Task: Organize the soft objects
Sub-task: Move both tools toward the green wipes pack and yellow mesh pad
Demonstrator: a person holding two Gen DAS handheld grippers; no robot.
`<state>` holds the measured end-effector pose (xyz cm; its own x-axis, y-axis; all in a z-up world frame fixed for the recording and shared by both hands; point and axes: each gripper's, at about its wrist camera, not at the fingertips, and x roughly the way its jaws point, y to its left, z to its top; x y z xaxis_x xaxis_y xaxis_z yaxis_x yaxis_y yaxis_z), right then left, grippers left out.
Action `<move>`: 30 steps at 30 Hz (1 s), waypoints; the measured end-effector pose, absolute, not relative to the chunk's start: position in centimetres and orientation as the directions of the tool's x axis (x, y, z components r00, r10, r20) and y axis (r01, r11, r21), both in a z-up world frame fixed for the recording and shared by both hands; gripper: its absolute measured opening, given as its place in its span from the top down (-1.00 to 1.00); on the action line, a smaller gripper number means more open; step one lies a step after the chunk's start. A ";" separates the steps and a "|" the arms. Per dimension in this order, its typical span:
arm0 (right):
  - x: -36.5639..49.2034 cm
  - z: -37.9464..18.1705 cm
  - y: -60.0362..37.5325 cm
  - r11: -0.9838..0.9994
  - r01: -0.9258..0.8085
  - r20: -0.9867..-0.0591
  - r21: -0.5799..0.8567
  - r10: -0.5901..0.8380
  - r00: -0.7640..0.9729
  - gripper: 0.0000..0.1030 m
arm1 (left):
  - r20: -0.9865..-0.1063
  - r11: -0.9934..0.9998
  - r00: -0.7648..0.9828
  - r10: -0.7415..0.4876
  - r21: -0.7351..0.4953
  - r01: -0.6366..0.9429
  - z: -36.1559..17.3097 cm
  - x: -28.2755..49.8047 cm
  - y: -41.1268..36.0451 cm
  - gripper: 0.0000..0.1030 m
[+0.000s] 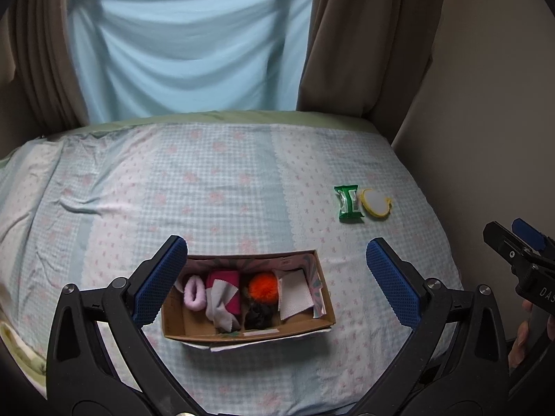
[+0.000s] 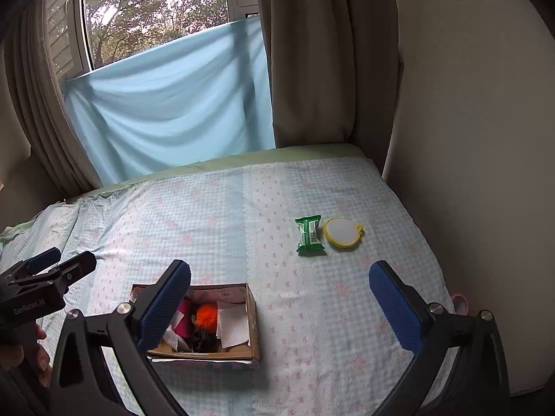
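Observation:
A shallow cardboard box (image 1: 322, 324) (image 2: 255, 319) rests on the bed. It holds a pink scrunchie (image 1: 195, 293), a magenta cloth with a grey swatch (image 1: 223, 294), an orange pom-pom (image 1: 263, 286) (image 2: 207, 314), a dark fuzzy item (image 1: 258, 315) and a white tissue (image 1: 295, 294) (image 2: 234, 329). A green packet (image 1: 349, 204) (image 2: 309, 235) and a round yellow-rimmed puff (image 1: 376, 202) (image 2: 342, 233) lie side by side farther back right. My left gripper (image 1: 277, 280) hangs open above the box. My right gripper (image 2: 279, 306) is open over bare bedding right of the box.
The bed has a pale blue checked sheet (image 1: 222, 180) (image 2: 333, 329). A wall (image 2: 468, 138) borders it on the right. Brown curtains (image 2: 305, 52) and a blue cloth (image 1: 187, 45) hang behind. A pink object (image 2: 460, 303) lies at the bed's right edge.

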<state>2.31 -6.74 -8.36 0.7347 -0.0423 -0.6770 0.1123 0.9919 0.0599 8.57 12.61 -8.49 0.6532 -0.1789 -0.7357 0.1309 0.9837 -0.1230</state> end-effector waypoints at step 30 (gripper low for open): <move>26.6 -27.8 -28.9 0.988 -0.036 -0.800 0.151 0.144 0.583 -0.99 | -0.856 0.978 0.477 -0.199 -0.143 0.152 -31.9 32.7 -13.4 -0.99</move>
